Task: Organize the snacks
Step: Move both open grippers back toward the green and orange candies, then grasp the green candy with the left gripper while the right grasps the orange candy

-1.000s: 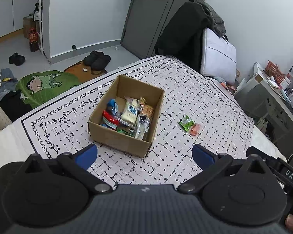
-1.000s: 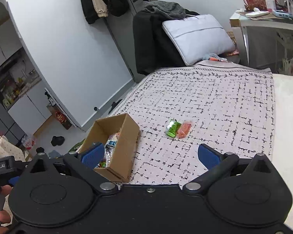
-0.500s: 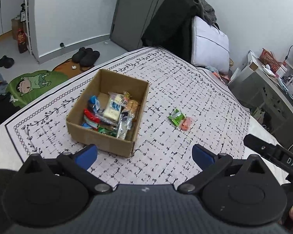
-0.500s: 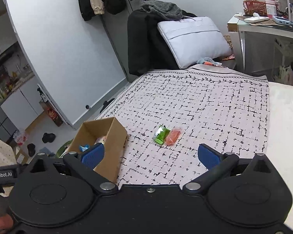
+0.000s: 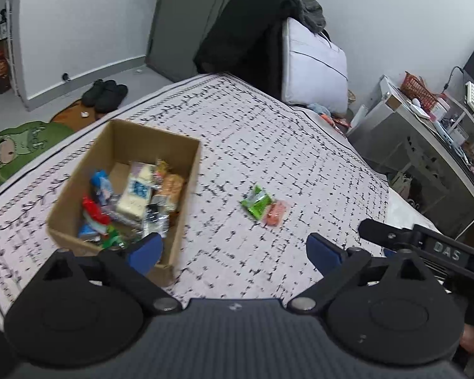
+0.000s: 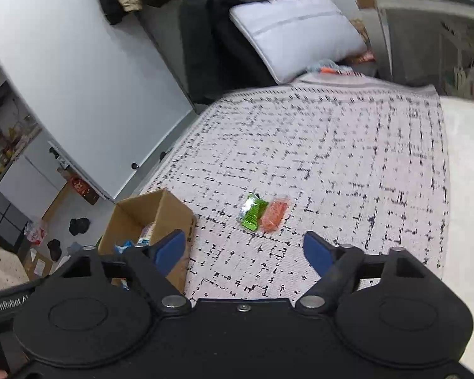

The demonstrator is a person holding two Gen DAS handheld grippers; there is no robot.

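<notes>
Right gripper (image 6: 243, 251) jaws apart, empty | left gripper (image 5: 233, 252) jaws apart, empty | green foil snack packet (image 6: 252, 212) touching orange snack packet (image 6: 273, 211) on patterned bed cover (image 6: 347, 158), right of open cardboard box (image 5: 123, 189) | packets straight ahead of right gripper, long axes roughly along its approach; right looks nearer.

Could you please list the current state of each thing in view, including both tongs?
Cardboard box: open-topped, upright, holding many snack packets.
Green snack packet: lying flat on the patterned cover, outside the box.
Orange snack packet: lying flat, touching the green one.
Left tongs: open, empty.
Right tongs: open, empty.
Patterned cover: spread flat.
</notes>
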